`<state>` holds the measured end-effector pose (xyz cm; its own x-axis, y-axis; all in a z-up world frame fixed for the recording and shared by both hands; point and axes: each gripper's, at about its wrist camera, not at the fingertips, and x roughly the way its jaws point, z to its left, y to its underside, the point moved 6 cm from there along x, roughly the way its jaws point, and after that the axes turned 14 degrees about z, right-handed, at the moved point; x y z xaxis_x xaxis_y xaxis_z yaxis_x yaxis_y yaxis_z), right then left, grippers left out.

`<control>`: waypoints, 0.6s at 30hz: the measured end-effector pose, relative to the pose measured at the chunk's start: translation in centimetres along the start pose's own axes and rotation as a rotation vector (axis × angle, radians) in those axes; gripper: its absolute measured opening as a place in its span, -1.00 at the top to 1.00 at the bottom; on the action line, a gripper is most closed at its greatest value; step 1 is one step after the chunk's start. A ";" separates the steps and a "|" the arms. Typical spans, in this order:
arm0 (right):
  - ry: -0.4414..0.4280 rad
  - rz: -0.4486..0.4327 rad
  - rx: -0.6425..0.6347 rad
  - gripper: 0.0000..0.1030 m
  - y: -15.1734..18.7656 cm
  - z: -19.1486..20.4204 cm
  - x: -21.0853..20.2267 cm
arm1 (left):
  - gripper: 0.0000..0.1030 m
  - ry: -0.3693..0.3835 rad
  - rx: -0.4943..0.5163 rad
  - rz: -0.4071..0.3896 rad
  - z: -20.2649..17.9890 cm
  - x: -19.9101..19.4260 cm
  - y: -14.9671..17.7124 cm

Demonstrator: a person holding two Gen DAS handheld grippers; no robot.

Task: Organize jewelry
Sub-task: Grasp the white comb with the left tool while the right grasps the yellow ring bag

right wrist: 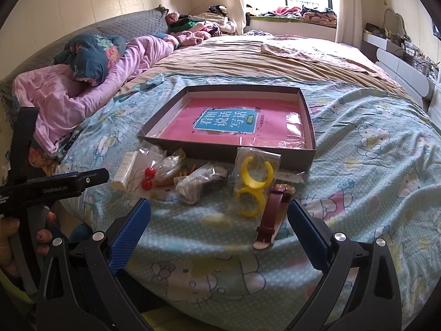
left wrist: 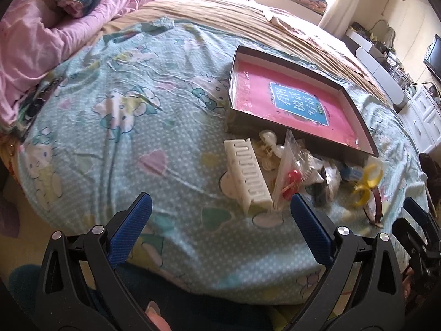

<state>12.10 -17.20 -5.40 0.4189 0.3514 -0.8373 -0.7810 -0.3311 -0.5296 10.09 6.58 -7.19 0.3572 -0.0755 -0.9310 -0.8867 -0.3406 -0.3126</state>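
Note:
A shallow dark box (right wrist: pixel 308 110) with a pink book inside lies on the bed; it also shows in the left wrist view as the box (left wrist: pixel 355 107). In front of it sits a pile of jewelry: a white comb clip (left wrist: pixel 248 176), a clear bag with red beads (right wrist: pixel 147 178), a bagged dark item (right wrist: pixel 201 183), yellow rings in a bag (right wrist: pixel 252 184) and a brown watch strap (right wrist: pixel 273 212). My left gripper (left wrist: pixel 220 207) is open just short of the white clip. My right gripper (right wrist: pixel 219 209) is open, near the yellow rings and the strap.
The light blue cartoon sheet (right wrist: pixel 358 165) covers the near half of the bed. Pink bedding and a pillow (right wrist: pixel 91 55) lie at the left. A white dresser (left wrist: pixel 424 115) stands at the right. A hand (right wrist: pixel 16 234) holds the left gripper's handle.

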 end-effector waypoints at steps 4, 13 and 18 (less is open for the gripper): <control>0.007 0.002 0.013 -0.91 -0.6 -0.9 0.6 | -0.82 -0.016 -0.005 0.027 0.2 1.4 -1.1; 0.026 -0.001 0.054 -0.91 -2.2 -3.4 1.7 | -0.67 0.023 -0.001 0.063 -0.4 3.3 -3.1; 0.033 0.005 0.063 -0.91 -3.1 -4.0 2.7 | -0.20 0.036 0.003 0.084 -0.6 4.3 -3.0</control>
<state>17.50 -18.72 -6.59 0.4287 0.3206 -0.8447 -0.8103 -0.2770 -0.5164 14.48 6.75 -10.12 0.2914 -0.1371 -0.9467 -0.9151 -0.3284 -0.2341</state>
